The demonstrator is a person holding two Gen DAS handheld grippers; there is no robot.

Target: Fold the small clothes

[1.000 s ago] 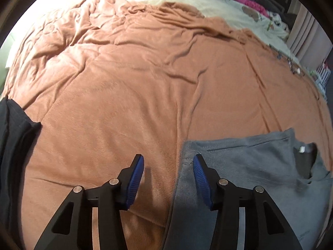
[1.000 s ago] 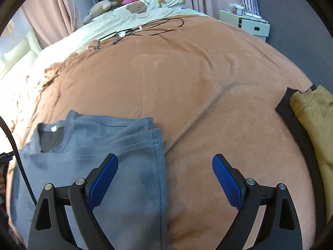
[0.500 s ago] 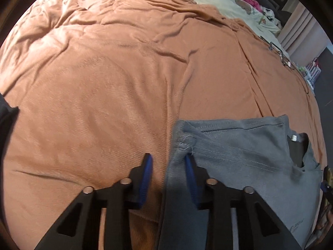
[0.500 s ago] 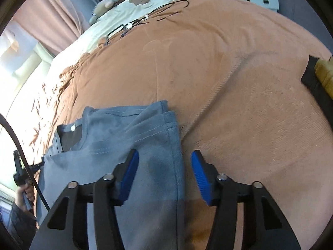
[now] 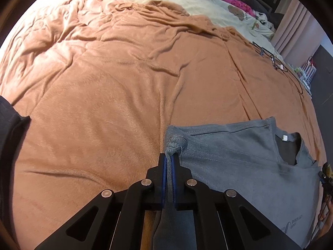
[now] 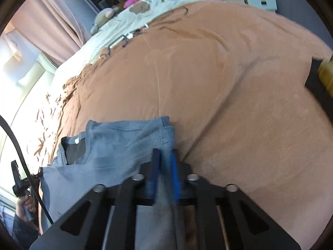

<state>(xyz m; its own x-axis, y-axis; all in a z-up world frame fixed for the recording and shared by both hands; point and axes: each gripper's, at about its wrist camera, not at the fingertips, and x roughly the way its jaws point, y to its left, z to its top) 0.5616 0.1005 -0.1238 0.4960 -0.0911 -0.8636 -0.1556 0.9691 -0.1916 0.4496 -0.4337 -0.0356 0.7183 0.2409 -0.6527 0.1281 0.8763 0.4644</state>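
Both grippers angled down over a brown blanket (image 5: pixel 116 95). The left gripper (image 5: pixel 169 160) and right gripper (image 6: pixel 165 156) had just closed, each pinching one side edge of the grey shirt (image 5: pixel 239 162) lying flat.

**Hidden, cropped and blurred parts**

The shirt (image 5: pixel 239 166) runs off the bottom edge in both views, so its hem stays unseen. Fabric pinched in each set of jaws hides between the pads. The right gripper (image 6: pixel 164 166) is motion-blurred. A dark garment (image 5: pixel 8 145) is cut by the left edge; a yellow one (image 6: pixel 326 73) by the right. Print on the shirt is too small to read.
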